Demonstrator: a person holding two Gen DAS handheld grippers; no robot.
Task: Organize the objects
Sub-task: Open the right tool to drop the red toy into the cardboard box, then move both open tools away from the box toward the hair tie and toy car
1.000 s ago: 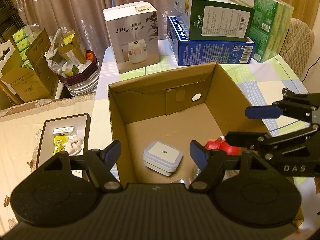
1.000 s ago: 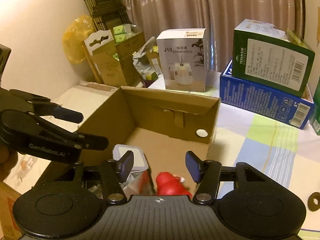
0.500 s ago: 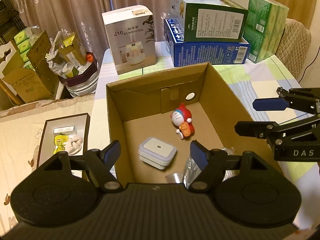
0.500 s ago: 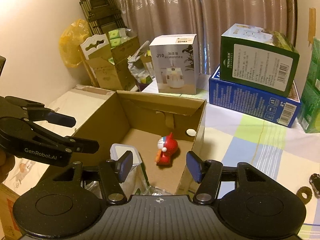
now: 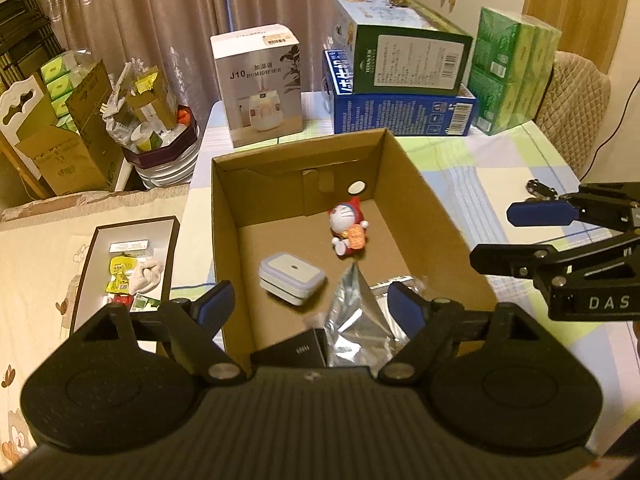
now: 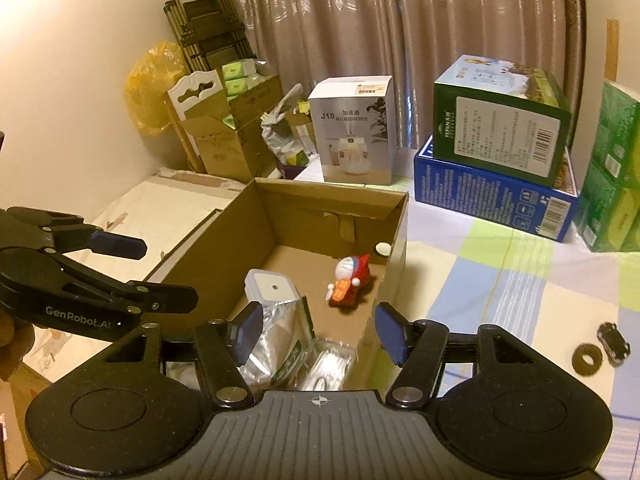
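Blue-padded fingers on both grippers, spread wide with nothing between them. Left gripper hovering over the near-left edge of the cardboard box, one finger outside the left wall, the other over the inside. Right gripper parked above the near-right corner of the same box, also released and holding nothing; from the left wrist view, off past the right wall, clear of the cardboard.

Down inside the box: red-and-white Doraemon figure lying on its side near the far wall, just below the round hole. White lidded container sitting mid-floor, a bit left of the figure, not touching it. Silver foil pouch crumpled up at the near end, with a small black box right beside it.

Further out on the checked tablecloth: humidifier box behind the cardboard box, green box stacked on blue box, green tissue packs to their right. Toy car and dark ring off to the right, well apart from the box.
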